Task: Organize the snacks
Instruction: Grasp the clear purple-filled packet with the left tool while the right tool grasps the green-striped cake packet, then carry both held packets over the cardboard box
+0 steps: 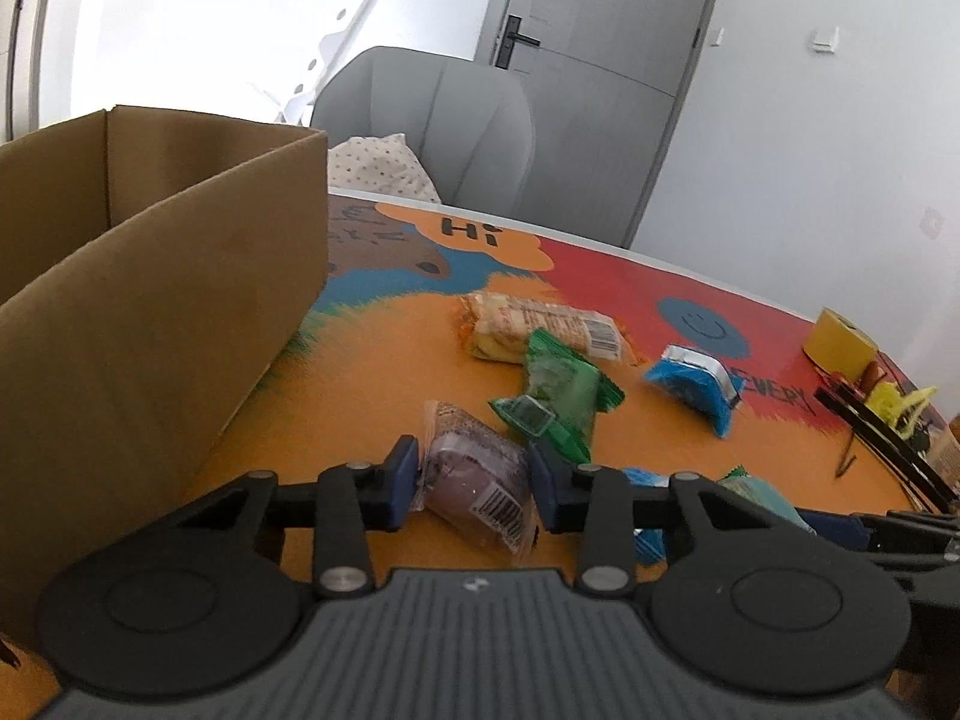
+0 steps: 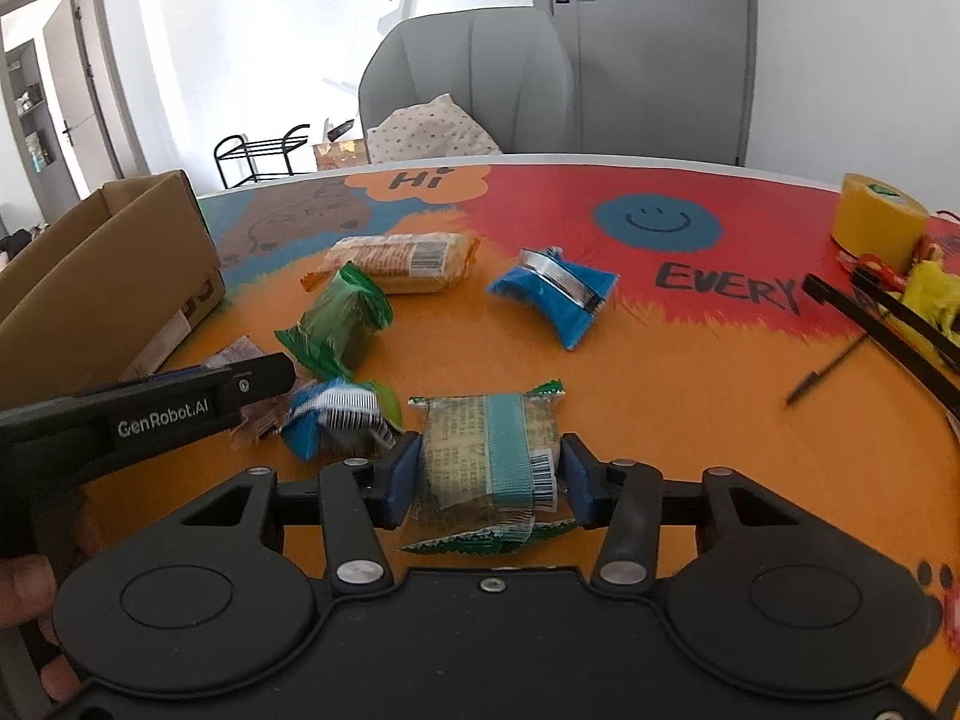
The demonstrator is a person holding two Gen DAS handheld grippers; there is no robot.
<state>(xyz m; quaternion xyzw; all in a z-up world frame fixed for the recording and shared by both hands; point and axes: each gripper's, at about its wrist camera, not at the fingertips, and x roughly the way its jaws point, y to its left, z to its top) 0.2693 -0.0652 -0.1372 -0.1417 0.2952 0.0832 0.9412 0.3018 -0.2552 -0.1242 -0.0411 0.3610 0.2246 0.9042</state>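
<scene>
My left gripper (image 1: 474,483) is shut on a purple-brown snack packet (image 1: 477,474) with a barcode, low over the orange table beside the cardboard box (image 1: 150,300). My right gripper (image 2: 487,477) is shut on a green-edged snack packet with a teal band (image 2: 489,462). On the table beyond lie a beige wafer pack (image 1: 540,327) (image 2: 399,261), a green packet (image 1: 558,396) (image 2: 339,324) and a blue packet (image 1: 696,384) (image 2: 555,291). In the right wrist view the left gripper's body (image 2: 144,414) reaches in from the left, next to a blue-white packet (image 2: 336,420).
The open box stands at the table's left (image 2: 102,276). A yellow tape roll (image 2: 879,216) (image 1: 840,339), black sticks (image 2: 900,324) and a yellow object (image 2: 930,294) crowd the right edge. A grey chair (image 2: 468,78) with a dotted cushion stands behind the table.
</scene>
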